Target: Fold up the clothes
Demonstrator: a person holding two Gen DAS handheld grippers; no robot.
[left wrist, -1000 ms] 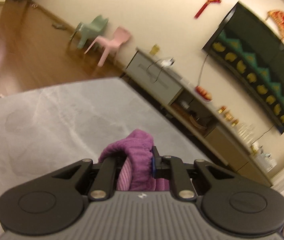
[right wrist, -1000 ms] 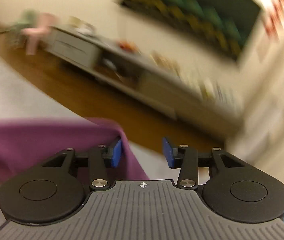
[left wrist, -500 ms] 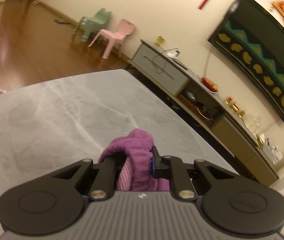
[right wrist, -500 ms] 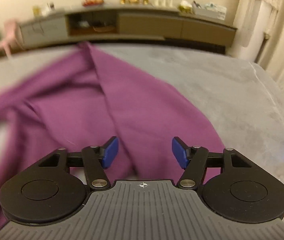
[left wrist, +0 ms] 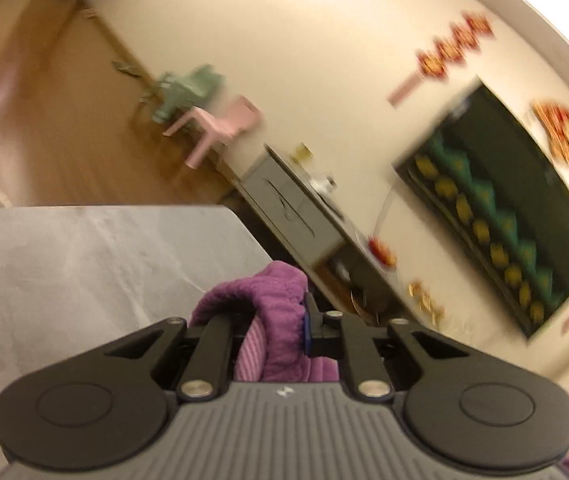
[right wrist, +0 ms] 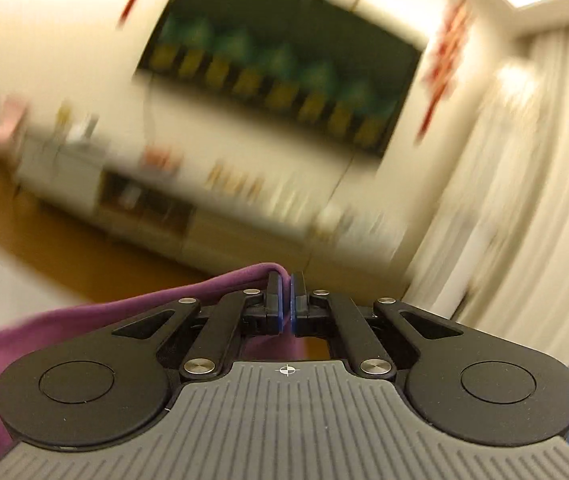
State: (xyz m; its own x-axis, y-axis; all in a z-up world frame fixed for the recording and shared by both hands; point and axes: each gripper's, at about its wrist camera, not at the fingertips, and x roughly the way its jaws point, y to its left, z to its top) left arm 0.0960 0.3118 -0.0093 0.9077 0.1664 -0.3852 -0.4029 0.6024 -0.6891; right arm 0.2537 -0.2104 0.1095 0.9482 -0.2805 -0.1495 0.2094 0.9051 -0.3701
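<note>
The purple garment point(left wrist: 276, 300) is bunched thickly between the jaws of my left gripper point(left wrist: 280, 320), which is shut on it above the grey table point(left wrist: 84, 264). In the right wrist view my right gripper point(right wrist: 286, 300) is shut on a thin edge of the same purple garment point(right wrist: 104, 316), which trails off to the left and down. The right view is blurred by motion and points at the room, so the table under it is mostly hidden.
The grey table's far edge point(left wrist: 144, 208) lies ahead of the left gripper, with wooden floor beyond. A low TV cabinet point(right wrist: 204, 216) and a wall TV point(right wrist: 280, 60) stand ahead. Two small chairs point(left wrist: 212, 120) stand by the wall. White curtains point(right wrist: 524, 200) hang at the right.
My right gripper was open over the spread garment; it has now shut on the garment's edge and lifted, tilting up toward the room. My left gripper keeps its hold and has tilted slightly.
</note>
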